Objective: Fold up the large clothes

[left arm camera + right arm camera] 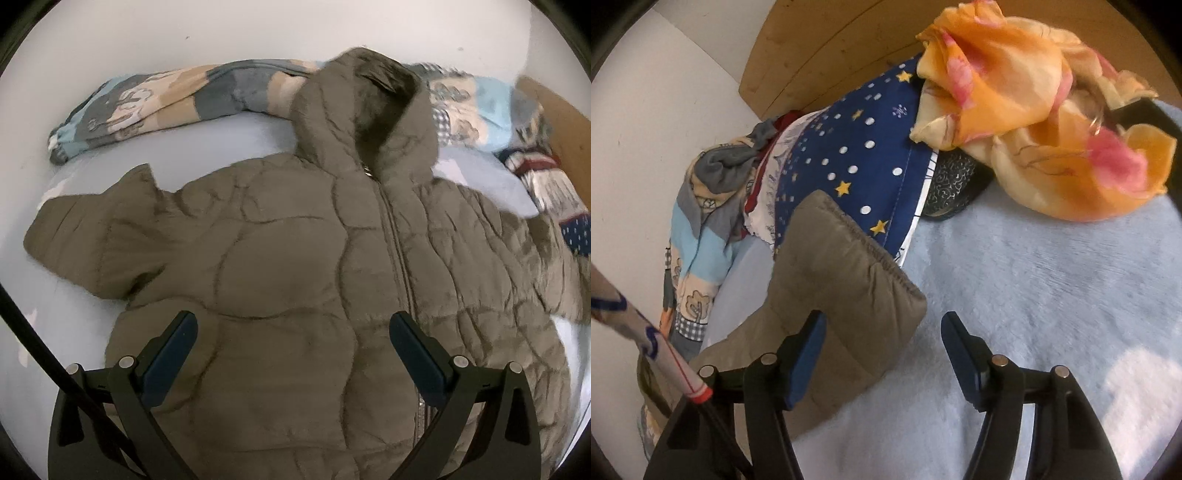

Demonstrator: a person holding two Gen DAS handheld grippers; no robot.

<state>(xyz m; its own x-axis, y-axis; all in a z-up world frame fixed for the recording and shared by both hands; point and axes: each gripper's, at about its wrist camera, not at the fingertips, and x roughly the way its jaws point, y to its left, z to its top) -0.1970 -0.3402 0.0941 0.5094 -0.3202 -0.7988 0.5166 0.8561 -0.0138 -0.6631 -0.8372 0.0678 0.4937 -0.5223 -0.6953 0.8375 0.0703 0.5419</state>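
An olive quilted hooded jacket (pixel 295 240) lies face up on the pale blue bed (pixel 66 332), zipper closed, hood at the far side, both sleeves spread out. My left gripper (pixel 293 332) is open and hovers over the jacket's lower front, holding nothing. In the right wrist view the jacket's sleeve cuff (pixel 849 266) lies on the bed (pixel 1034 314). My right gripper (pixel 882 336) is open and empty, its left finger (pixel 809 347) over the sleeve, just short of the cuff edge.
A patchwork blanket (pixel 166 99) lies rolled along the white wall behind the jacket. A blue star-print pillow (pixel 860 155), an orange and pink cloth (pixel 1034 110) and a dark patterned item (pixel 953 184) sit by the wooden headboard (pixel 820 48).
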